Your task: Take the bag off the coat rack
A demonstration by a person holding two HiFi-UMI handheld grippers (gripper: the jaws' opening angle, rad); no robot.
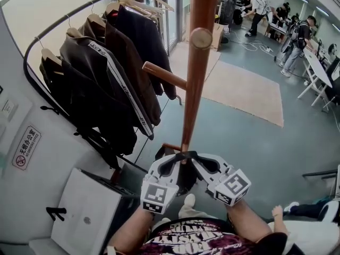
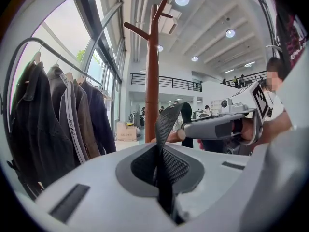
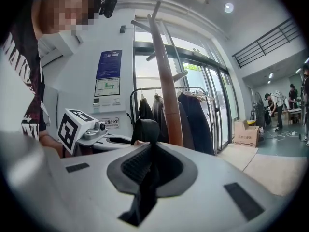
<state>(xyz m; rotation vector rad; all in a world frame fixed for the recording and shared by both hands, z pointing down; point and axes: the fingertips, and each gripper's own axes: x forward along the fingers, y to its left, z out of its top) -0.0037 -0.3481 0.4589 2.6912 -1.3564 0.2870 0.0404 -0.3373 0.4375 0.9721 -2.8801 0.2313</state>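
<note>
The wooden coat rack [image 1: 192,89] rises straight in front of me. A black bag [image 1: 184,180] hangs low against its pole. The bag's strap [image 1: 187,154] loops over a low peg [image 2: 180,134]. My left gripper [image 1: 177,158] and right gripper [image 1: 196,158] meet at that strap from either side. In the left gripper view the left gripper [image 2: 159,151] is shut on the woven strap [image 2: 166,124], with the right gripper [image 2: 227,124] just beyond. In the right gripper view the right gripper [image 3: 148,156] is also shut on the strap [image 3: 145,129], beside the pole [image 3: 169,95].
A curved clothes rail [image 1: 53,31] with several dark jackets [image 1: 106,73] stands to the left. A white box [image 1: 87,211] sits at lower left. A beige rug [image 1: 239,84] lies beyond the rack. People [image 1: 297,41] stand at tables far right.
</note>
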